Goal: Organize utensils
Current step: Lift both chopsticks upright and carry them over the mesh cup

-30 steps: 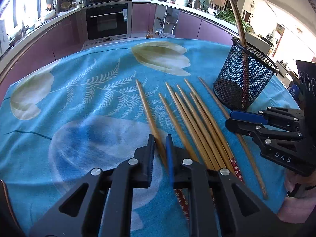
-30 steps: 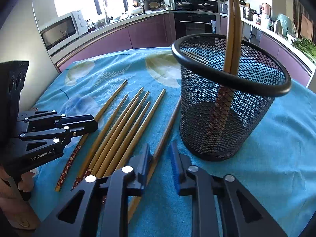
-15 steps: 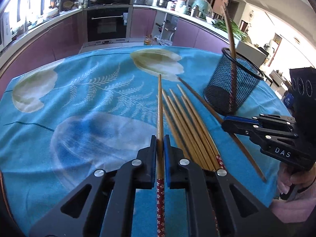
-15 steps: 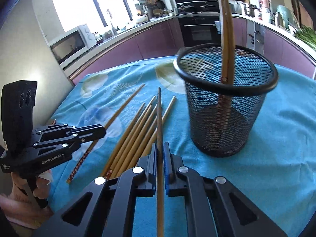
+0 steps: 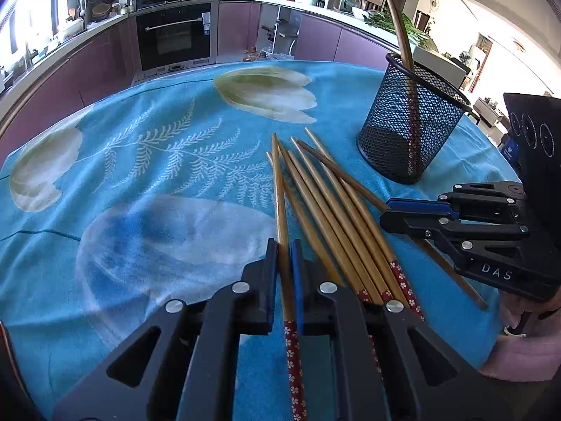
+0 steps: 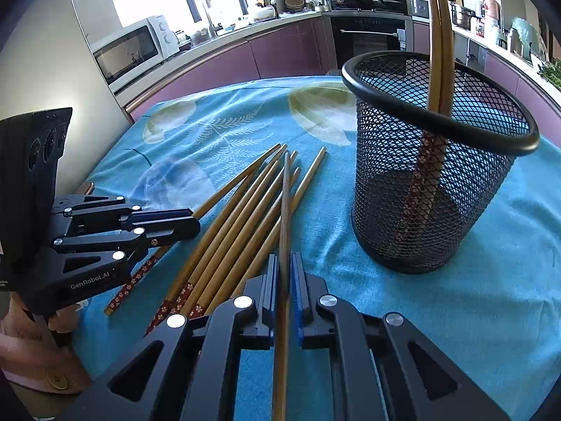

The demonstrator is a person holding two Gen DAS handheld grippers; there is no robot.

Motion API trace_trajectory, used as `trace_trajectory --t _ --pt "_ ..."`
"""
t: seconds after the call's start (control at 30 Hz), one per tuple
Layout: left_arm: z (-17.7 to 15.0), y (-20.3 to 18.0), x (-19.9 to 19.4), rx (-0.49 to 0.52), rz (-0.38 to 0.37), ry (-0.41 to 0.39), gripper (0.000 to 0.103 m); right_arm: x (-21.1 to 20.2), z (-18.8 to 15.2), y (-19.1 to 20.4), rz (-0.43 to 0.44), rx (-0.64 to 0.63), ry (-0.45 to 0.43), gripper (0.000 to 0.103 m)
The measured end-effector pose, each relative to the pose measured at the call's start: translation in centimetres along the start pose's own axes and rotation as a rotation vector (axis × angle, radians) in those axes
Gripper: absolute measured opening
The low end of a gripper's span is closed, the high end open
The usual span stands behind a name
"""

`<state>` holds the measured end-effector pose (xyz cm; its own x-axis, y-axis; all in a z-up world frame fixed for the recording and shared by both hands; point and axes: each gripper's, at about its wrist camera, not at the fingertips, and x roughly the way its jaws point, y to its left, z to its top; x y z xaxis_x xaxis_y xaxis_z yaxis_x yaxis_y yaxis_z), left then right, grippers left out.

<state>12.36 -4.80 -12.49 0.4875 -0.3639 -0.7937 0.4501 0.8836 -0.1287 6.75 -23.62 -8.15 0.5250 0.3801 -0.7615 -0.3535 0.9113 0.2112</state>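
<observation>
Clamped between our left gripper's (image 5: 283, 263) pads is one bamboo chopstick (image 5: 278, 189), gripped just above its red flowered end, so the long plain tip juts forward over the cloth. Our right gripper (image 6: 284, 273) is likewise pinched shut on a single, darker chopstick (image 6: 285, 203), held near the handle end with its point out ahead. Taking one stick per hand, low on the shaft, looks to us like the sensible way to leave enough length for tipping each into the holder.

Beside both grips lies the loose bundle of chopsticks (image 5: 336, 217) on the blue flowered tablecloth (image 5: 157, 161), fanned with their tips converging away from us. We count about six still lying there, though overlaps make that uncertain. Further out, to the right of the bundle, stands the black mesh holder (image 6: 431, 189), upright, with two chopsticks (image 6: 438, 35) already leaning inside it, patterned ends down. So roughly eight remain outside, two of them in hand.
</observation>
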Motion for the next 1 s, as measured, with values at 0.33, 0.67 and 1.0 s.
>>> trace_trajectory --t 0.33,0.67,1.0 --pt "1.3 -0.2 0.7 0.014 0.016 0.006 0.008 -1.5 0.6 -0.1 0.002 -0.011 -0.058 0.006" --pt "2.9 -1.2 -4.9 0.018 -0.068 -0.15 0.008 -7.1 1.7 -0.3 0.031 -0.012 -0.209 0.006" --pt "4.2 -2.4 -11.0 0.049 -0.181 -0.293 0.007 -10.8 2.5 -1.6 0.028 0.002 -0.322 0.006"
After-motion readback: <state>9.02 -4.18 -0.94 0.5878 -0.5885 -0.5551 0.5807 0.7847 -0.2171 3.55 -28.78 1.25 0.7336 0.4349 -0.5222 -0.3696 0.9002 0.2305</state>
